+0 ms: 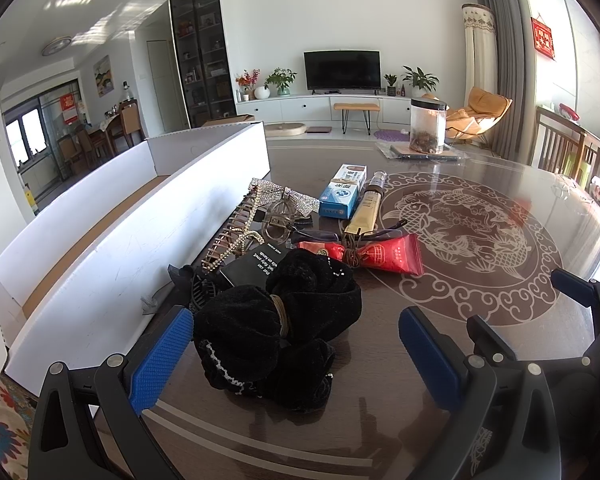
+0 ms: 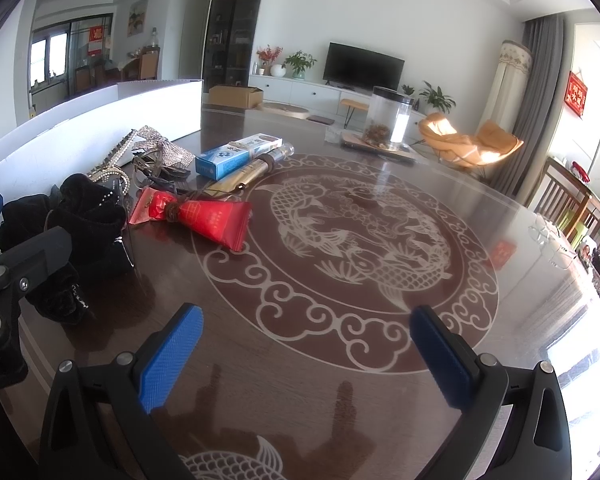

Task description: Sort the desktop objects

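Note:
A black velvet scrunchie pile (image 1: 276,324) lies on the dark table between the open blue-padded fingers of my left gripper (image 1: 296,356); it also shows in the right wrist view (image 2: 80,216). Behind it lie a black box (image 1: 256,266), a red tube (image 1: 364,256), a gold tube (image 1: 366,206), a blue box (image 1: 344,190), a rhinestone bow (image 1: 284,196) and hair clips (image 1: 236,232). My right gripper (image 2: 306,354) is open and empty over bare table, right of the pile. The red tube (image 2: 196,214) and blue box (image 2: 236,154) lie ahead of it to the left.
A long white cardboard tray (image 1: 112,220) stands along the table's left side. A clear jar (image 1: 428,126) on a mat stands at the far edge. Wooden chairs (image 1: 568,148) stand at the right. The table centre carries a fish pattern (image 1: 460,224).

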`<state>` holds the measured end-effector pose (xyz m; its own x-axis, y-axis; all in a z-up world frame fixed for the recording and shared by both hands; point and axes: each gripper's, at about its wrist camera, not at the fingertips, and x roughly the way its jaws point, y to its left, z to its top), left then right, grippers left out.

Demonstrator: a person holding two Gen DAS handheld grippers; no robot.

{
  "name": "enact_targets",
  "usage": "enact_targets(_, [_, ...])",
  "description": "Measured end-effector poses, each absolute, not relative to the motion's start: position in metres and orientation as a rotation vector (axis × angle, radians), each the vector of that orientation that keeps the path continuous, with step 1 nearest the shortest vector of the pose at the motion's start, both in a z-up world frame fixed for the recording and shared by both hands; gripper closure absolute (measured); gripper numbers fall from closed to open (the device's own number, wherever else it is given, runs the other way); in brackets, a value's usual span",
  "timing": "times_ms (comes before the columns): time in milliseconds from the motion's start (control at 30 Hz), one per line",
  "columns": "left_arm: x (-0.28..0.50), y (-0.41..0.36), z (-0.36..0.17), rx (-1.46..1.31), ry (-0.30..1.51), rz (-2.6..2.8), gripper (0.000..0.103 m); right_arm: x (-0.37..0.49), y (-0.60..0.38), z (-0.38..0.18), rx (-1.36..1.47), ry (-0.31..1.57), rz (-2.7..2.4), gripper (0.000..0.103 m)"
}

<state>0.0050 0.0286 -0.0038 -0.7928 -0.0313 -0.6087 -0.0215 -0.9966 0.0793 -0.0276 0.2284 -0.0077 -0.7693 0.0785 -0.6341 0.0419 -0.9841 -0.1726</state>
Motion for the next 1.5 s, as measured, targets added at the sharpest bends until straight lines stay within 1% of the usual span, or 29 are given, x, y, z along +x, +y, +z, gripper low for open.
enact_targets(400, [0.004, 0.031, -0.005, 1.013, -0.138, -2.987, 0.000, -0.033, 0.231, -0.010, -1.101, -0.272, 2.883, 0.000])
enact_targets(600, [0.009, 0.032, 0.001, 0.967, -0.144, -3.020, 0.000, -0.040, 0.237, -0.014, -1.145, -0.248, 2.824, 0.000])
enact_targets(767, [0.011, 0.026, 0.007, 0.935, -0.098, -3.050, 0.000, -0.043, 0.230, -0.019, -1.167, -0.329, 2.774, 0.000])
enact_targets(933, [0.013, 0.009, 0.012, 0.940, 0.029, -3.078, 0.000, -0.045, 0.219, -0.024, -1.185, -0.436, 2.746, 0.000])
enact_targets(1000, [0.013, 0.005, 0.014, 0.936, 0.051, -3.087, 0.000, -0.047, 0.216, -0.026, -1.197, -0.462, 2.738, 0.000])
enact_targets(1333, [0.012, 0.007, 0.021, 0.920, -0.076, -3.131, 0.000, -0.047, 0.214, -0.028, -1.209, -0.486, 2.717, 0.000])
enact_targets(1500, [0.015, 0.001, 0.025, 0.911, -0.033, -3.160, 0.000, -0.047, 0.212, -0.028, -1.208, -0.497, 2.716, 0.000])
